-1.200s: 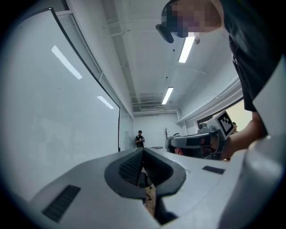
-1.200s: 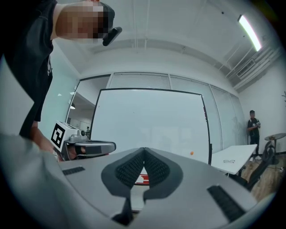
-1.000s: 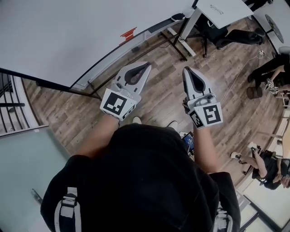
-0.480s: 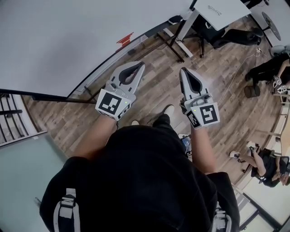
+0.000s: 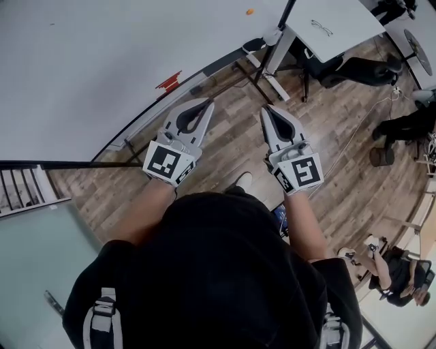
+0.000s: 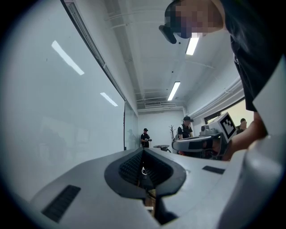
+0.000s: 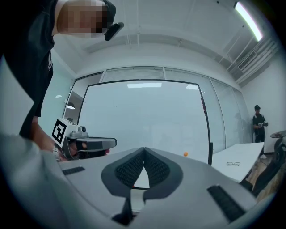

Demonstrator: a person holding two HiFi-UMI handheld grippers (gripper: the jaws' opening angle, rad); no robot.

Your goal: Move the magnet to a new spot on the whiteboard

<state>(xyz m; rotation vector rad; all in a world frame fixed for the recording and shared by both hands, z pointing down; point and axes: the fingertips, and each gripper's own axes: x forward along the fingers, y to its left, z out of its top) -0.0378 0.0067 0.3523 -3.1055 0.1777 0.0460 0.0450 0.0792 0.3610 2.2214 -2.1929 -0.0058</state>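
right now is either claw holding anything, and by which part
Nothing is held: the left claw and the right claw are both shut and empty. The orange magnet sits untouched on the whiteboard.

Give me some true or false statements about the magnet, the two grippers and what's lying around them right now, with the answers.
1. The orange magnet sits on the whiteboard. True.
2. The right gripper holds the magnet. False: its jaws are shut on nothing, and the magnet is well away from it on the board.
3. The left gripper has its jaws together with nothing between them. True.
4. A pair of glasses lies on the wooden floor. False: it lies on the white table beside the whiteboard.
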